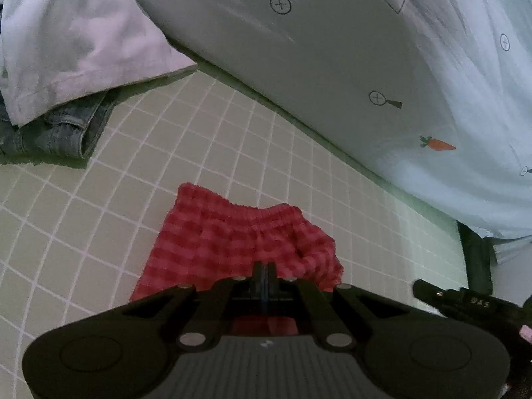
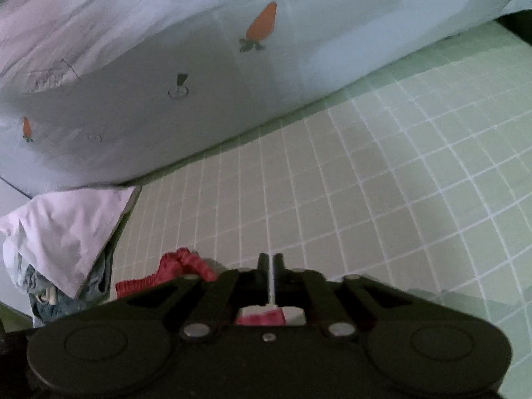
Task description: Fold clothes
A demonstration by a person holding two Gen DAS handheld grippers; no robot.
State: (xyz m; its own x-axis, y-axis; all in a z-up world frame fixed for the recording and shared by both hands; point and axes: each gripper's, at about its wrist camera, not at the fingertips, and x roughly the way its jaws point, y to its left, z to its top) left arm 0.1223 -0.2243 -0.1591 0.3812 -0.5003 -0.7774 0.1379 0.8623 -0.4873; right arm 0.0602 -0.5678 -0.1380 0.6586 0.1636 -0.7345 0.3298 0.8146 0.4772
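A pair of red checked shorts (image 1: pixel 232 236) lies on the green gridded mat (image 1: pixel 99 232), elastic waistband at the far side. My left gripper (image 1: pixel 264 271) is shut on the near edge of the shorts, and red cloth shows under its linkage. In the right wrist view my right gripper (image 2: pixel 271 264) is also shut. Red checked cloth sits pinched at the base of its fingers, and the bunched waistband of the shorts (image 2: pixel 186 264) rises just to its left. Part of the right gripper's black body (image 1: pixel 465 299) shows at the right of the left wrist view.
A pile of clothes, a pale pink-white garment (image 1: pixel 76 43) over blue jeans (image 1: pixel 56 133), lies at the mat's far left. A pale blue sheet with carrot prints (image 1: pixel 382 66) borders the mat's far side. Bare mat (image 2: pixel 382 183) spreads to the right.
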